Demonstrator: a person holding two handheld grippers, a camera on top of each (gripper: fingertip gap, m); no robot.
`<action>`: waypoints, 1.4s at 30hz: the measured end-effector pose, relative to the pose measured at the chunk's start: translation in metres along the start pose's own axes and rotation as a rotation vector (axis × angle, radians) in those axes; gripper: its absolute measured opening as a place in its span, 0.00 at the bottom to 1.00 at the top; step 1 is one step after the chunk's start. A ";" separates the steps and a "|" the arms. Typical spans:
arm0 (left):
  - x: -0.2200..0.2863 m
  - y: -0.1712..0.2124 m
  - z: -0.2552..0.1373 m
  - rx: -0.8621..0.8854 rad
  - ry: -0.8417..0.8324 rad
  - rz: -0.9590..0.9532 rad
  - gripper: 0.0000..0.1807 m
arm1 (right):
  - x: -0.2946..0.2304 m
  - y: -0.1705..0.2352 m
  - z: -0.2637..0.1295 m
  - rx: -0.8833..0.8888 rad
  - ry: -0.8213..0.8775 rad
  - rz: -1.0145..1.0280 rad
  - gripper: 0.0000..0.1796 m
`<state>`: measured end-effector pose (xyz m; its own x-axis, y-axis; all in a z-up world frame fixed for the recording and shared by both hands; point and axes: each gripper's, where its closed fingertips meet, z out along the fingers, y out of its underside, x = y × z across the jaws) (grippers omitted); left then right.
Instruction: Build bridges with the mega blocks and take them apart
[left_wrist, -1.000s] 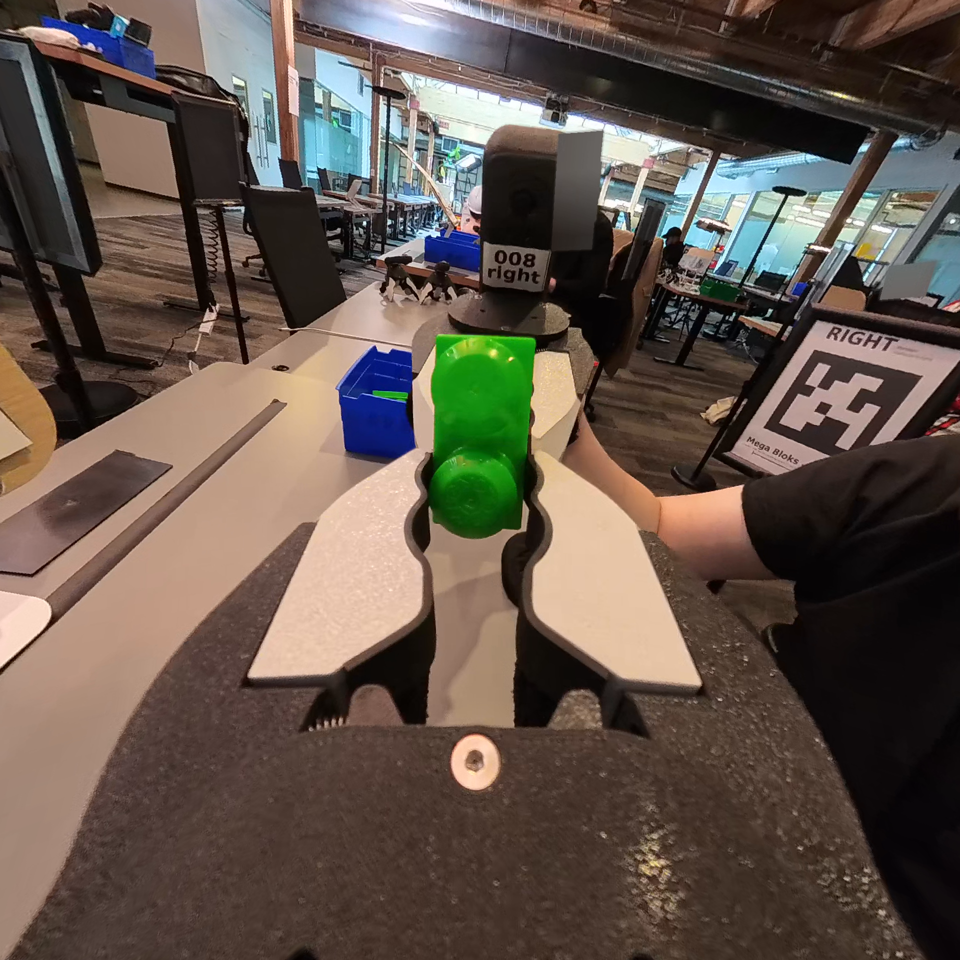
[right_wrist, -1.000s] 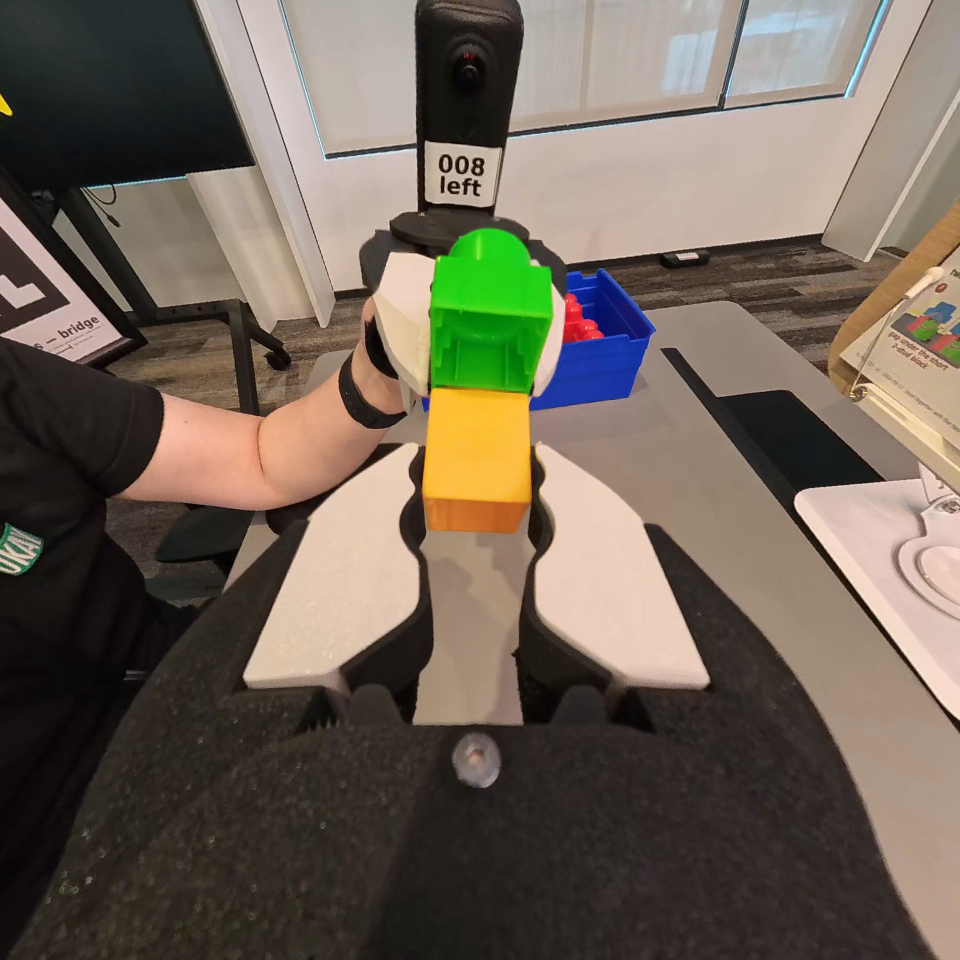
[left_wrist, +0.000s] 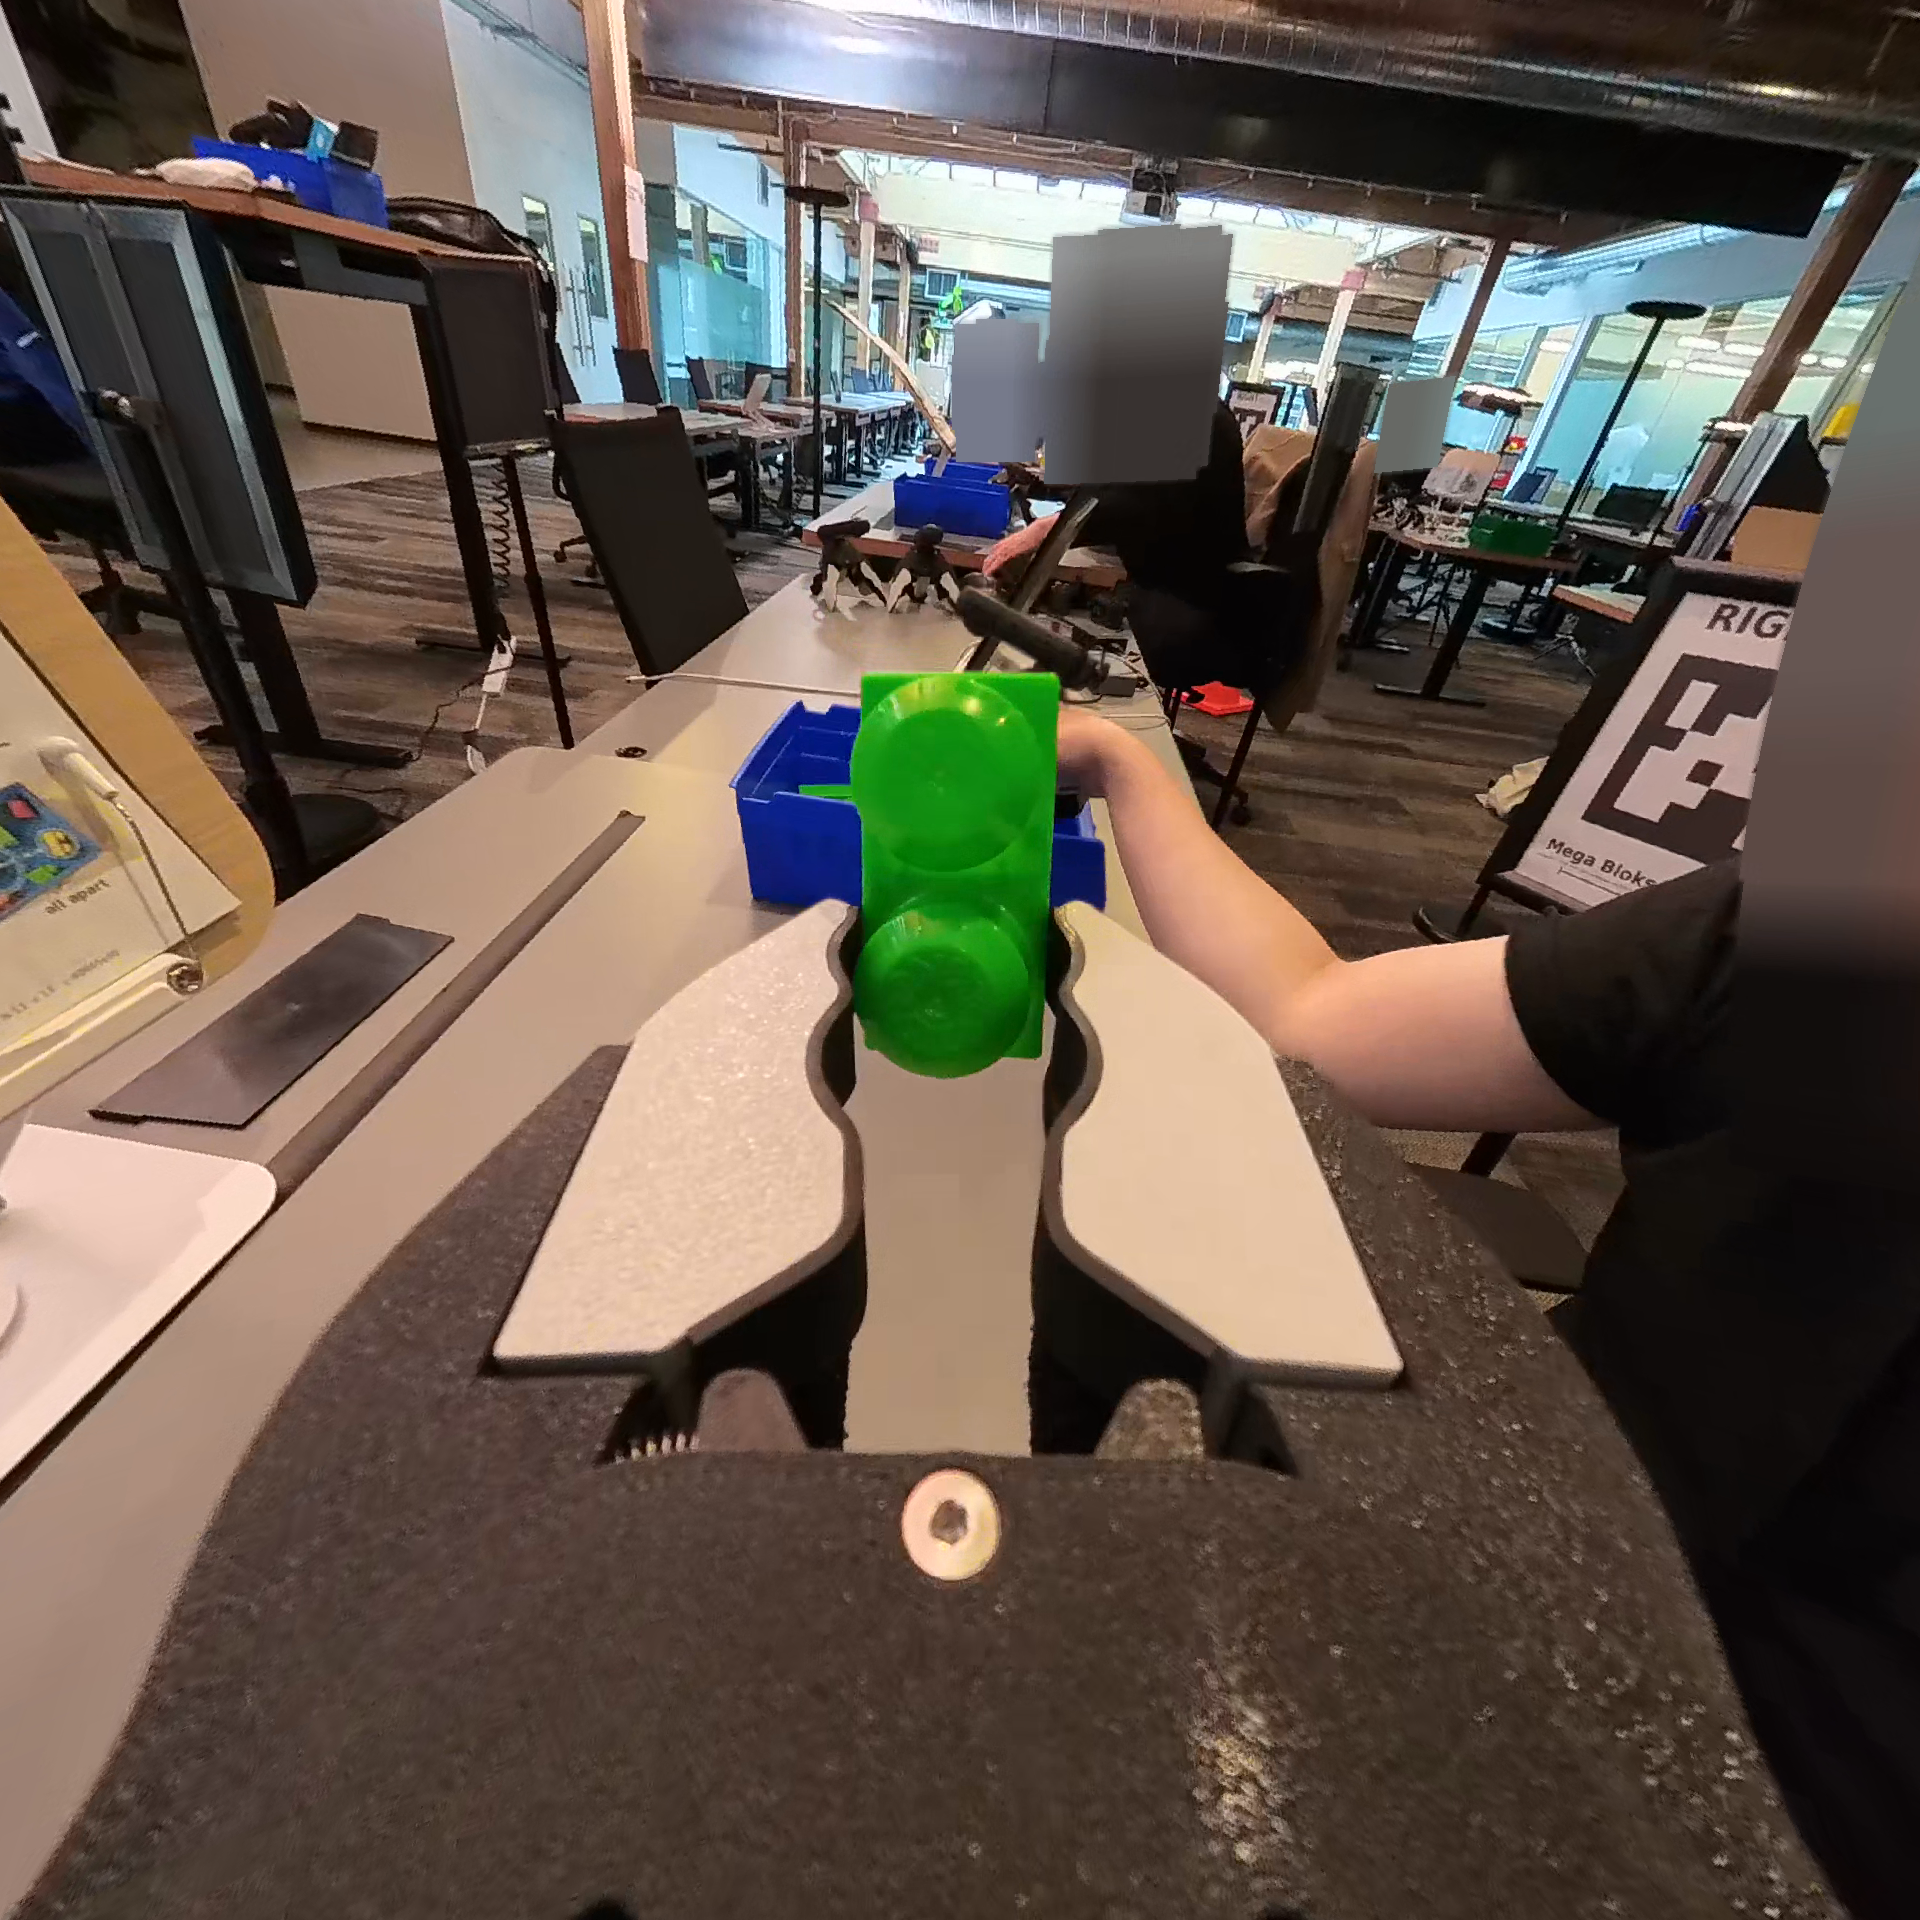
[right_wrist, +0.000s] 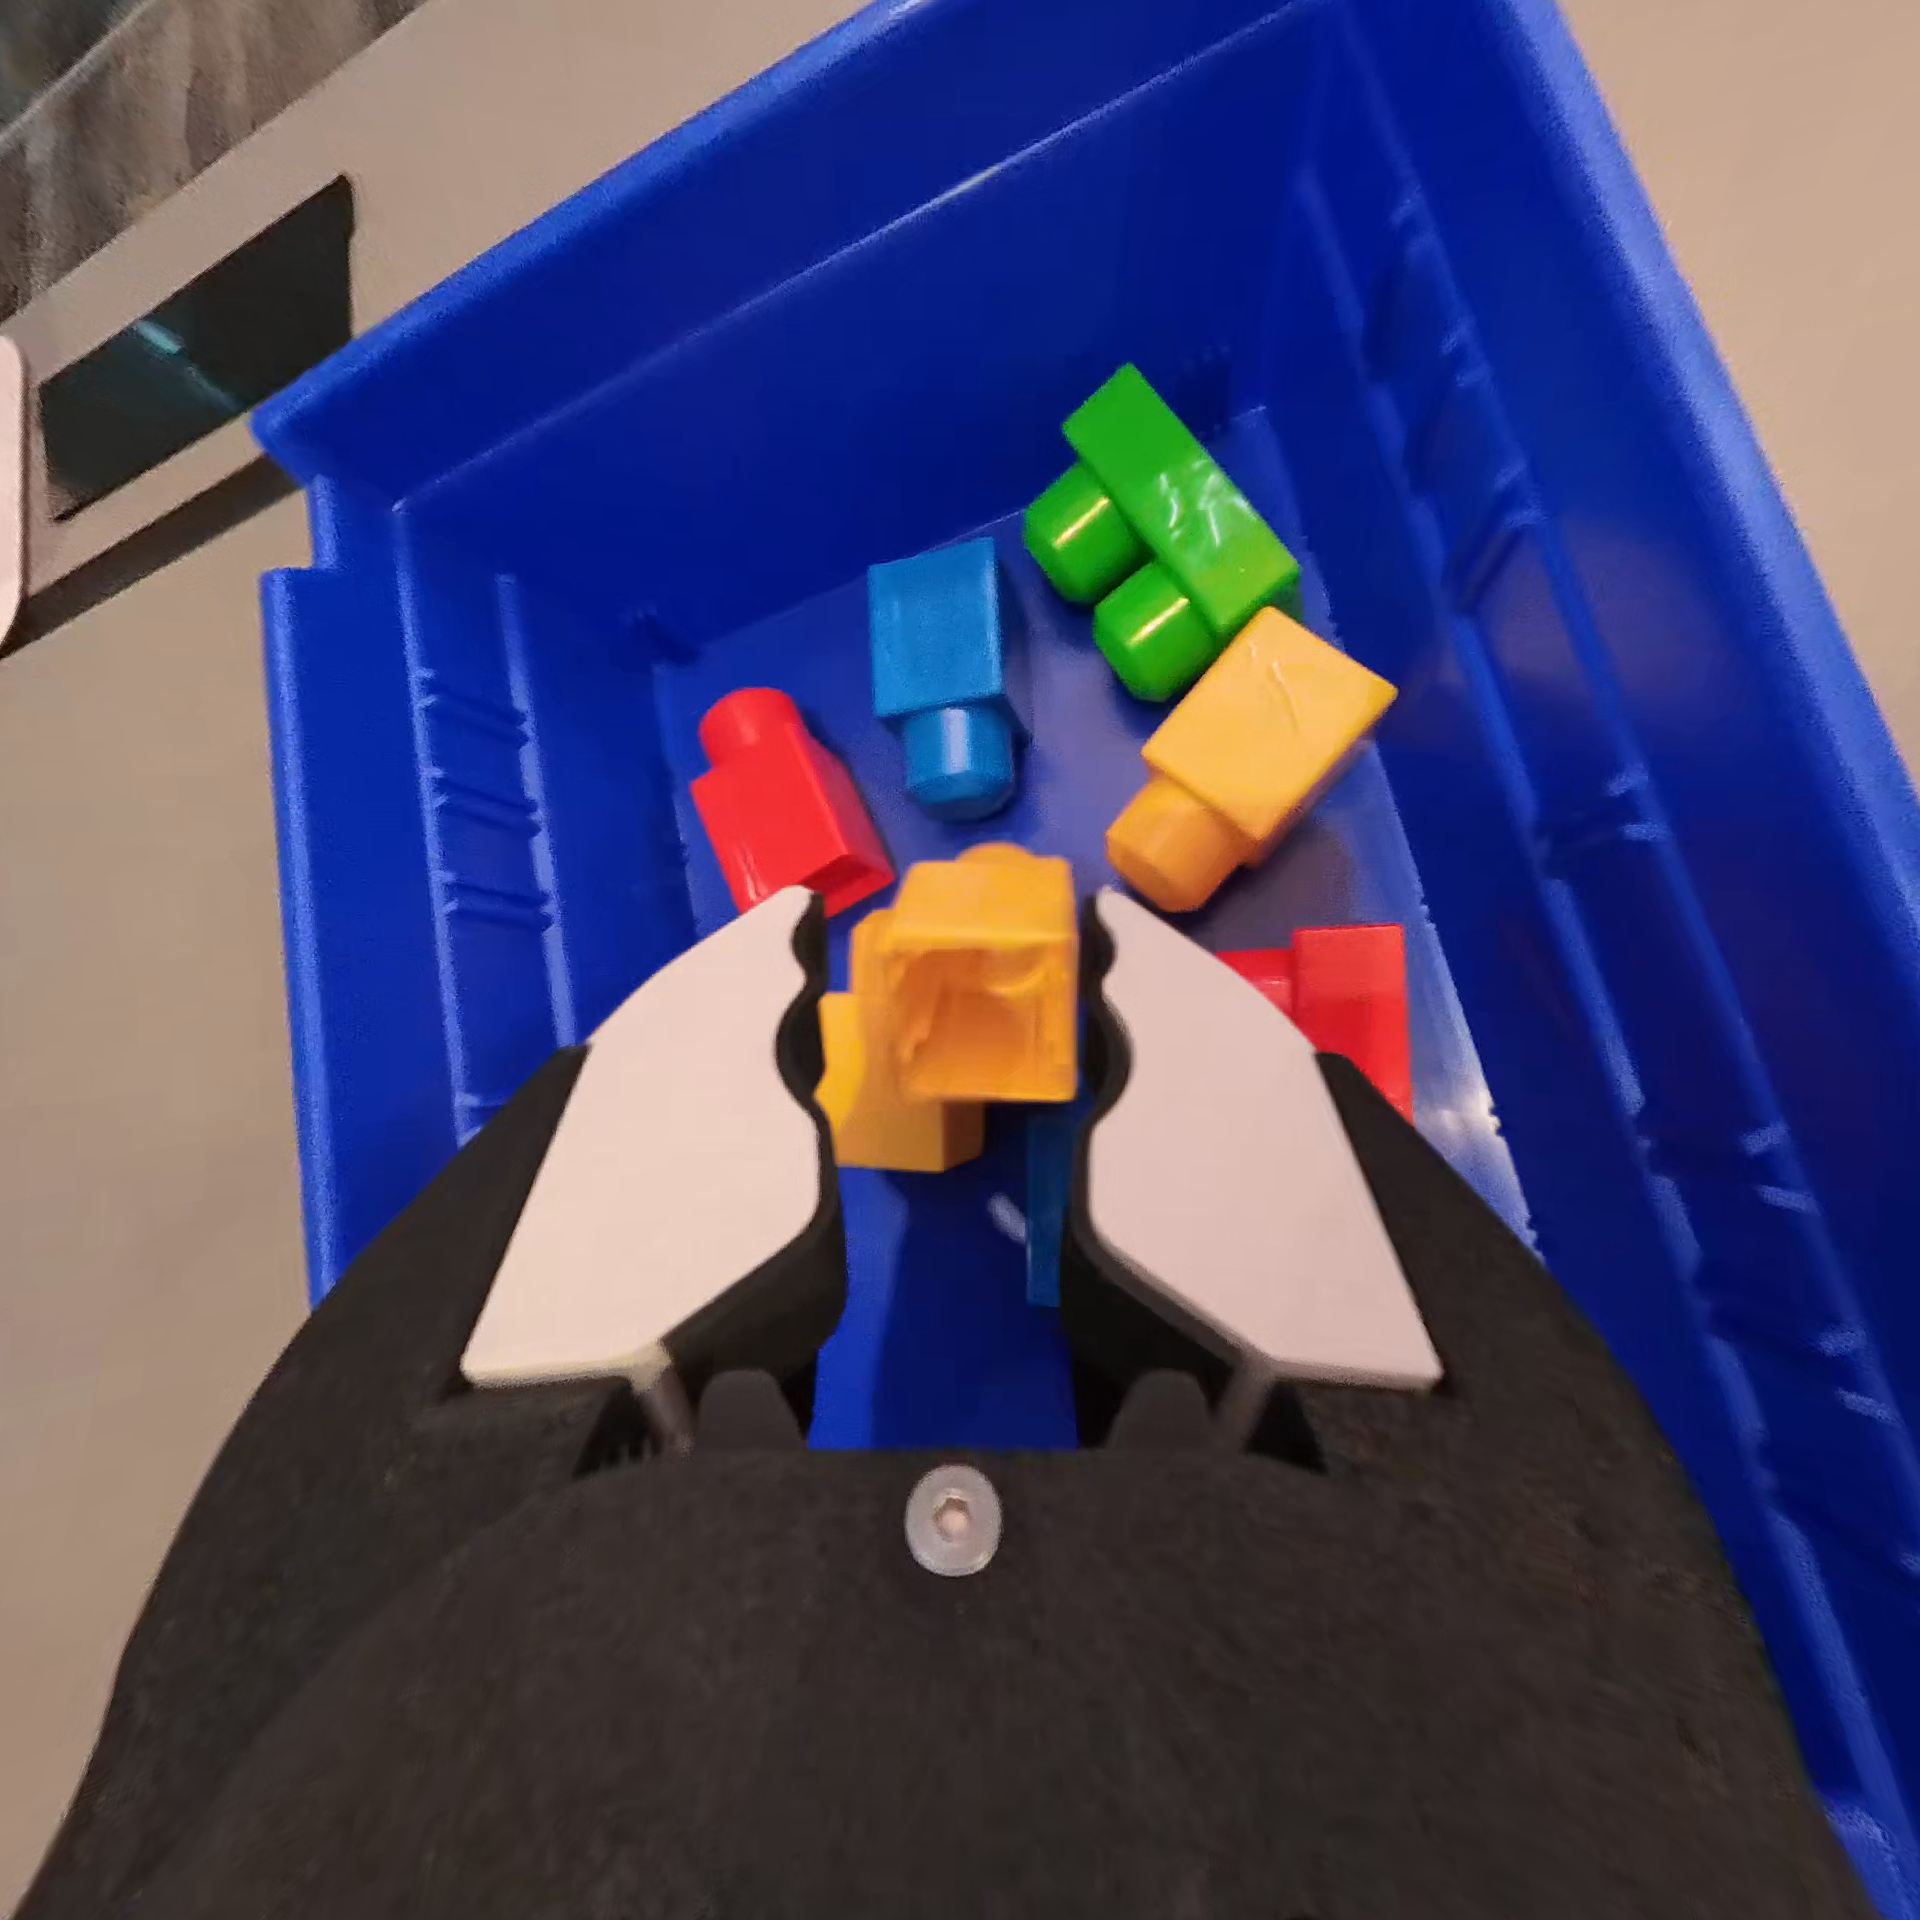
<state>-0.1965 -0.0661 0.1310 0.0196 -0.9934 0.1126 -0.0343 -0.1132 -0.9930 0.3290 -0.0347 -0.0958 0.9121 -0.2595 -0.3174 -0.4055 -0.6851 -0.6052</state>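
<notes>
In the left wrist view my left gripper (left_wrist: 951, 935) is shut on a green two-stud block (left_wrist: 951, 831) and holds it above the grey table (left_wrist: 416, 1039). In the right wrist view my right gripper (right_wrist: 951, 935) points down into a blue bin (right_wrist: 1507, 520). Its jaws stand slightly apart around a yellow block (right_wrist: 971, 997), with a thin gap on the left side. Another yellow block (right_wrist: 894, 1127) lies just under it. Loose in the bin are a green two-stud block (right_wrist: 1164, 530), a blue block (right_wrist: 940, 665), two red blocks (right_wrist: 779, 800) and a yellow block (right_wrist: 1247, 748).
The blue bin (left_wrist: 790, 821) stands on the table behind the green block, and the person's arm (left_wrist: 1247, 956) reaches to it. A black strip (left_wrist: 281, 1018) and a white pad (left_wrist: 104, 1247) lie at the left. A sign on a stand (left_wrist: 1683, 769) is at the right. Tip to tip, the grippers are about 55 centimetres apart.
The yellow block has come off the green block. My right gripper swung away with it, down over the bin, and its jaws have spread. My left gripper still holds the green block.
</notes>
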 end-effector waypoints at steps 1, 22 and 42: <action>-0.001 0.001 0.001 -0.004 0.000 -0.003 0.18 | 0.001 -0.003 -0.001 0.017 0.000 0.013 0.28; 0.000 0.038 0.050 -0.155 -0.022 -0.004 0.18 | -0.478 0.062 -0.142 0.346 -1.134 -0.979 0.36; -0.008 0.011 0.026 -0.039 -0.082 0.005 0.22 | -0.234 -0.072 -0.108 0.448 -0.322 -0.649 0.20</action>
<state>-0.1706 -0.0590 0.1177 0.1012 -0.9896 0.1026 -0.0734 -0.1103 -0.9912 0.1513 0.0017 0.1011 0.9381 0.3438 0.0411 0.1441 -0.2796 -0.9492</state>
